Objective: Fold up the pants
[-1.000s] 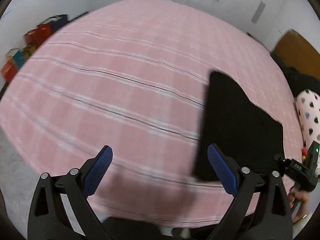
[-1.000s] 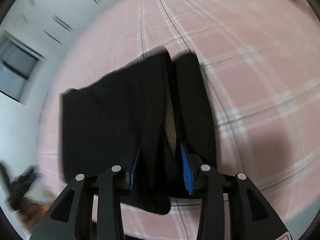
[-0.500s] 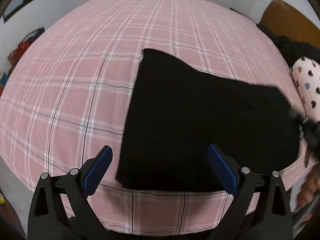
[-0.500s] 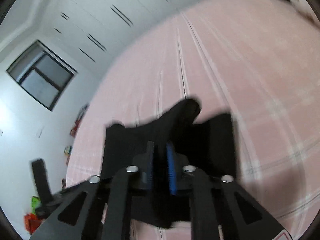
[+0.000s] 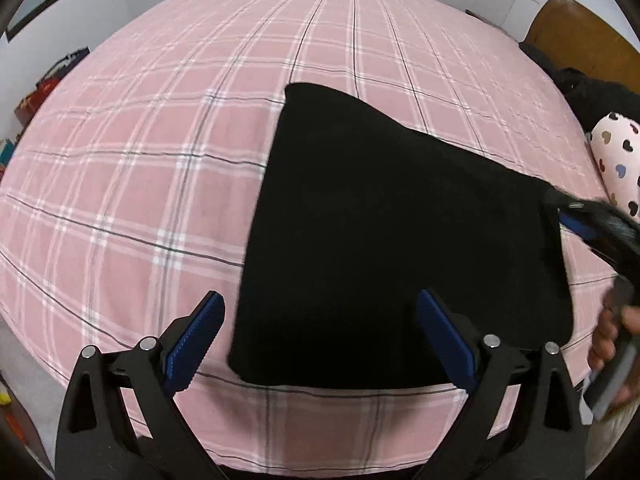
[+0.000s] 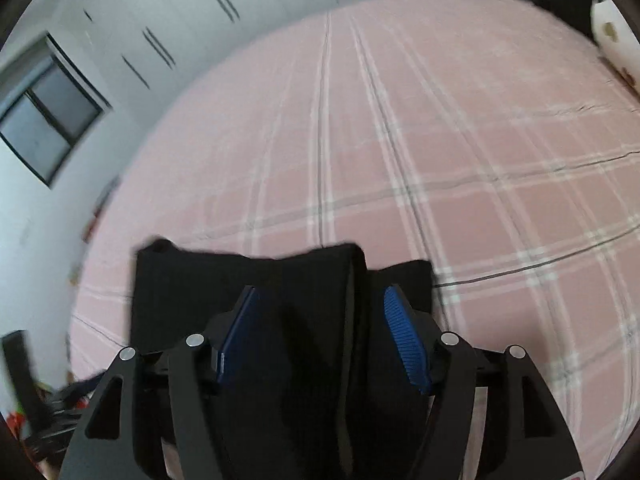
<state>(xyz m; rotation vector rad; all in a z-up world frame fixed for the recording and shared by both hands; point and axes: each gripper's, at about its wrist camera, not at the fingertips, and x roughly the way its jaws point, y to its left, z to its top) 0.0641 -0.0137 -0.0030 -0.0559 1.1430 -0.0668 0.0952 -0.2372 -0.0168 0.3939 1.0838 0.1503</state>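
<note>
The black pants (image 5: pixel 392 240) lie folded flat on the pink plaid bed (image 5: pixel 160 152), near its front edge. My left gripper (image 5: pixel 320 328) is open and empty, hovering over the pants' near left part. My right gripper (image 6: pixel 324 332) is open, its jaws apart on either side of a raised fold of the pants (image 6: pixel 312 320); it also shows at the pants' right edge in the left wrist view (image 5: pixel 584 224), held by a hand (image 5: pixel 612 340).
A white pillow with hearts (image 5: pixel 618 160) and a dark heap (image 5: pixel 592 96) lie at the bed's right end by a brown headboard (image 5: pixel 580 36). Coloured boxes (image 5: pixel 44 88) stand on the floor at the left. White wardrobes (image 6: pixel 180 32) and a window (image 6: pixel 52 120) are beyond.
My right gripper has opened and let go of the pants fold it was pinching. My left gripper has held its place over the pants, still open.
</note>
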